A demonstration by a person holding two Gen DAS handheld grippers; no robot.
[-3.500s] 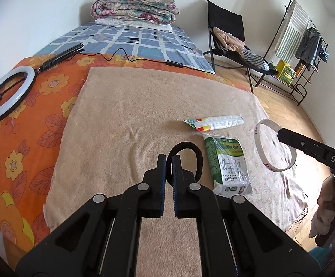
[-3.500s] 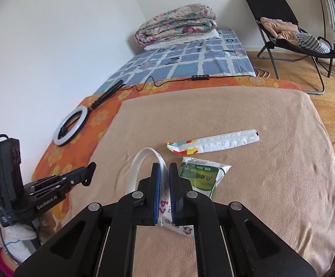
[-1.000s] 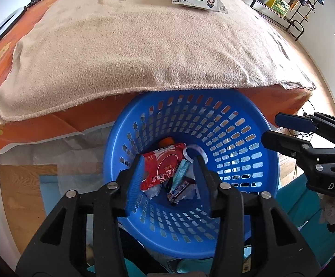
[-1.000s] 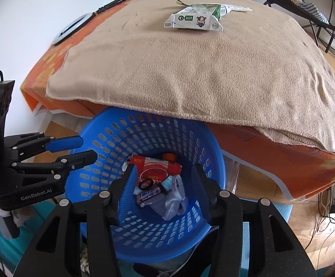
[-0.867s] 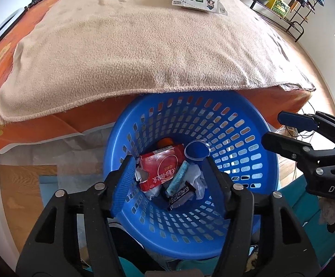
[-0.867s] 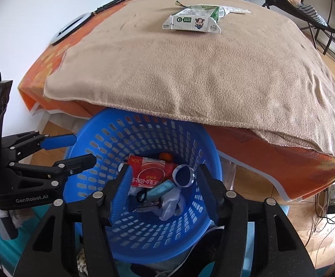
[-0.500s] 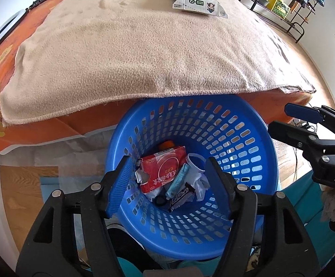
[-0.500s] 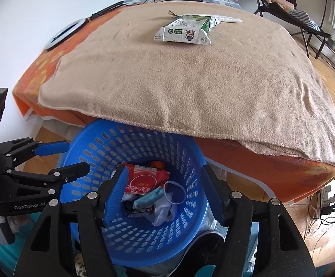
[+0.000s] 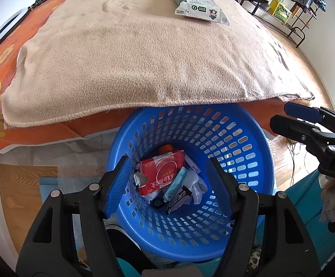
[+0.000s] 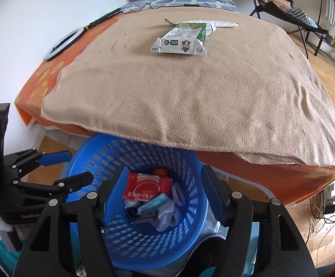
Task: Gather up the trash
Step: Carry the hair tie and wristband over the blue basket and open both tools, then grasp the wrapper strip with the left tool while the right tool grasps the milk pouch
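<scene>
Over the basket (image 9: 255, 159), both jaws apparently empty, wide.

Basket (image 9: 255, 138) sits on the floor at the bed's near edge, trash pile (image 9: 167, 180) in it; carton (image 10: 179, 40) lies toward the bed's (image 10: 213, 92) far end.

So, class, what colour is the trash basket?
Blue basket, clearest in the left wrist view.

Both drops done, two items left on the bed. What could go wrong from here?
1. The blue basket sits partly under the blanket edge; a hand-held gripper lifting out may snag the hem.
2. The milk carton lies over the long wrapper; grabbing the carton could drag or flick the wrapper.
</scene>
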